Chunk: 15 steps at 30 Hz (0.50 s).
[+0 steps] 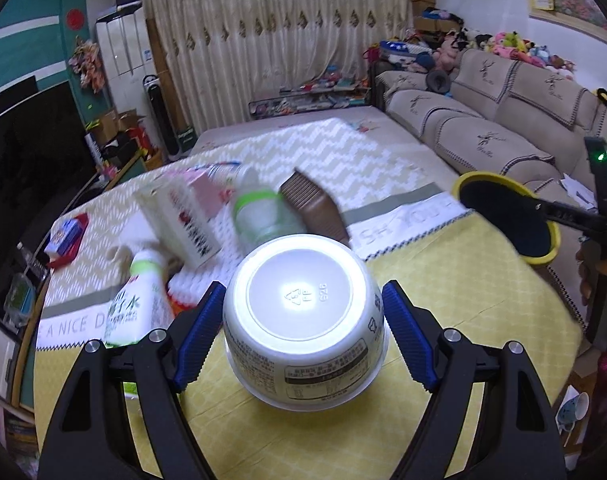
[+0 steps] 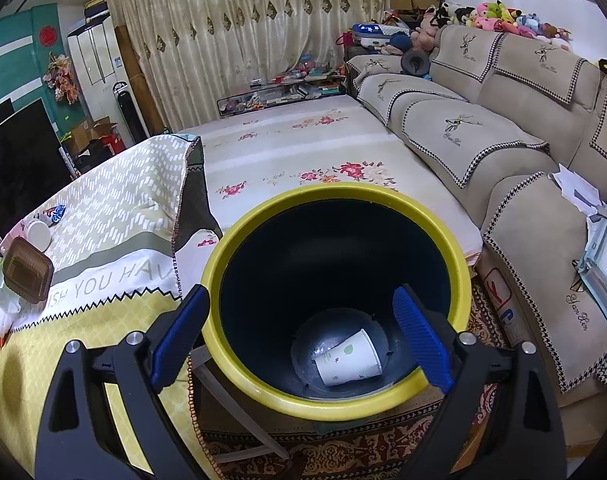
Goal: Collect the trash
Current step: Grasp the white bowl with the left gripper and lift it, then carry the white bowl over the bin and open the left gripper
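Observation:
In the left wrist view my left gripper [image 1: 303,326] is shut on a white plastic bowl [image 1: 303,316], held upside down above the yellow tablecloth [image 1: 443,280]. Behind it lie a clear bottle with a green band [image 1: 259,212], a brown ribbed tray [image 1: 315,204], a white and pink carton [image 1: 187,220] and a green-labelled spray bottle [image 1: 135,300]. The yellow-rimmed black bin [image 1: 511,220] is at the right, by the table edge. In the right wrist view my right gripper [image 2: 303,328] is open, one finger [image 2: 179,336] outside the bin [image 2: 443,236] and one inside. A white paper cup [image 2: 349,358] lies at the bin's bottom.
A beige sofa [image 2: 503,128] runs along the right with papers [image 2: 583,196] on its seat. A flowered mat [image 2: 303,148] covers the floor behind the bin, a patterned rug [image 2: 343,448] lies under it. A TV [image 1: 31,152] stands at the left. A red and blue packet [image 1: 65,234] lies at the table's far left.

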Each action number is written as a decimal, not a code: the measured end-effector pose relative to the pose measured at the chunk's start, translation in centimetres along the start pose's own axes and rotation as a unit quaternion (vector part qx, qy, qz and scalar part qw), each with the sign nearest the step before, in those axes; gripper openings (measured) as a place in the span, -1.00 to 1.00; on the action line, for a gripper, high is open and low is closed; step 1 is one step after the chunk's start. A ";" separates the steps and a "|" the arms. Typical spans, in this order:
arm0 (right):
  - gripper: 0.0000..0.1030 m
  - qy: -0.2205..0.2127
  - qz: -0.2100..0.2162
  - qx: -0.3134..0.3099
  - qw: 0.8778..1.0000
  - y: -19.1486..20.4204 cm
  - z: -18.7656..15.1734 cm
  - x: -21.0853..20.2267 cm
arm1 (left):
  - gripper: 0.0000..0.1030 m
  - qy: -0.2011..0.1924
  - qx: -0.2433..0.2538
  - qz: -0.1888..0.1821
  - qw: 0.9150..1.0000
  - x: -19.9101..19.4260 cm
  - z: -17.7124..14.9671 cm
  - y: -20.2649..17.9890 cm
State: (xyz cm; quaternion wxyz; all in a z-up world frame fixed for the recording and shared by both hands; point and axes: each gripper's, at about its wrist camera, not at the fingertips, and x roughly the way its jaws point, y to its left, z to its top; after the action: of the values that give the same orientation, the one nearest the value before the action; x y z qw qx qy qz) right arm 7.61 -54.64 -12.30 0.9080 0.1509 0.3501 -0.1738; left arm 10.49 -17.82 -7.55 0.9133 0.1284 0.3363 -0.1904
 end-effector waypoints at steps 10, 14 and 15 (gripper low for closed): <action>0.71 -0.005 -0.005 0.015 1.000 -1.7 -0.3 -0.3 | 0.53 -0.009 0.021 -0.043 0.999 -0.4 2.8 -3.1; 0.71 -0.009 -0.014 0.021 1.000 -2.6 -0.4 -0.4 | 0.53 -0.011 0.038 -0.066 0.997 0.6 4.3 -5.1; 0.71 -0.012 -0.019 0.024 0.999 -3.0 -0.4 -0.6 | 0.53 -0.012 0.046 -0.073 0.996 1.0 4.9 -6.0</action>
State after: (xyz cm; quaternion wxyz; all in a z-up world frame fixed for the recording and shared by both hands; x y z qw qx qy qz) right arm 5.70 -57.09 -12.62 0.9046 0.1635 0.3382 -0.2014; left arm 11.29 -25.22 -5.23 0.8942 0.1428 0.3245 -0.2732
